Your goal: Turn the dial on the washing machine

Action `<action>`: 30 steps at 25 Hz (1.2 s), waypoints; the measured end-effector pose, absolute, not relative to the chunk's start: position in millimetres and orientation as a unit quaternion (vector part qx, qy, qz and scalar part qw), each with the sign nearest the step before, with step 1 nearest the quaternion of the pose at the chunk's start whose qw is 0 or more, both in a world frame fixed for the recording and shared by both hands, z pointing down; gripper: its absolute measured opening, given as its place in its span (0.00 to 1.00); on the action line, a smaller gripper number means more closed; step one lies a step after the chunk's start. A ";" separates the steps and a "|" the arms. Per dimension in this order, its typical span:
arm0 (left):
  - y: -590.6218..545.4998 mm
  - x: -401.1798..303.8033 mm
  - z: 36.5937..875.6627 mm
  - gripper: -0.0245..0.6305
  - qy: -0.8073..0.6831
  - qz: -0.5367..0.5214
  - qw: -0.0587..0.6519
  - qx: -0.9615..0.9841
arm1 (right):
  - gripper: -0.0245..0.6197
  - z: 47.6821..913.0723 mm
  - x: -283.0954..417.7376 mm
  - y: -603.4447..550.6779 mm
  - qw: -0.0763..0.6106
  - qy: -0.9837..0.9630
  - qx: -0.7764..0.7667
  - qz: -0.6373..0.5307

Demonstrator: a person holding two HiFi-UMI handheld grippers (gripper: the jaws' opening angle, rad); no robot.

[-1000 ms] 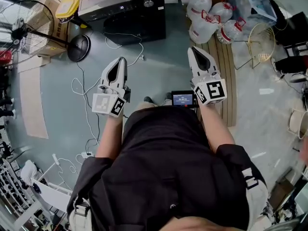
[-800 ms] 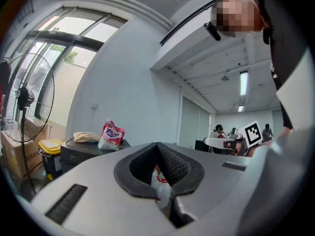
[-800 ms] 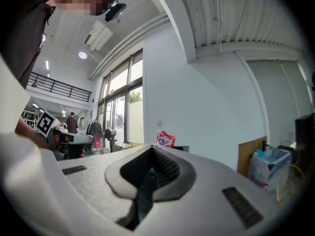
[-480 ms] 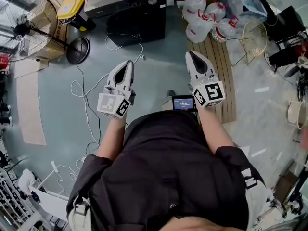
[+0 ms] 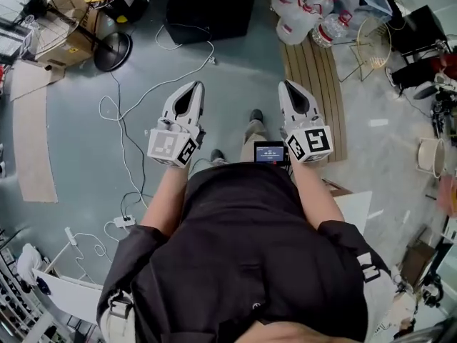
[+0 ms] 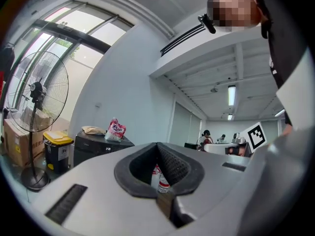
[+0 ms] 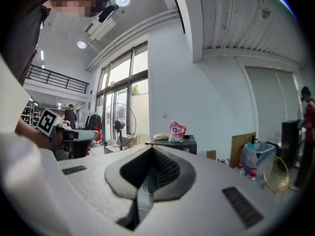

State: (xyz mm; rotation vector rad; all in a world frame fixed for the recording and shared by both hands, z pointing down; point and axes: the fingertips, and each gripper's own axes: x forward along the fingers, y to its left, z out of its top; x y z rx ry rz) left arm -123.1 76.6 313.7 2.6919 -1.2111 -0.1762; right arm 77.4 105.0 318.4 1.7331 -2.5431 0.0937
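The black washing machine (image 5: 211, 9) stands on the floor ahead, cut off by the top edge of the head view. In the left gripper view it shows as a black box (image 6: 98, 149) with a bag on top, and in the right gripper view it stands further off (image 7: 179, 144). I cannot make out its dial. My left gripper (image 5: 191, 88) and right gripper (image 5: 289, 86) are held in front of the person's body, well short of the machine. Both are shut and empty, with the tips meeting in the left gripper view (image 6: 157, 145) and the right gripper view (image 7: 151, 149).
A standing fan (image 6: 37, 90) with its round base (image 5: 114, 50) is left of the machine, beside a yellow-lidded bin (image 6: 56, 146) and cardboard boxes. White cables (image 5: 121, 141) trail over the floor. Water bottles (image 5: 300, 13), a slatted wooden board (image 5: 321, 84) and a wire basket (image 5: 373, 41) lie to the right.
The washing machine has slid to the top edge of the head view. A foot now shows between the grippers. Both grippers stay shut and level in front of the body.
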 end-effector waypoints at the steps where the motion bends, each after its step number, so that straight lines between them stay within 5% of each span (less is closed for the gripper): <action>1: 85.6 -126.9 316.2 0.03 -0.410 -0.060 0.094 0.905 | 0.04 322.0 73.2 115.7 0.036 -0.825 0.563 0.032; 14: 164.7 -113.1 303.9 0.03 -0.440 -0.051 0.095 0.892 | 0.04 301.2 86.8 166.1 0.012 -0.856 0.516 0.017; 30: 242.5 -15.2 322.4 0.03 -0.413 -0.029 0.089 0.906 | 0.04 329.8 158.1 248.5 0.019 -0.867 0.497 0.019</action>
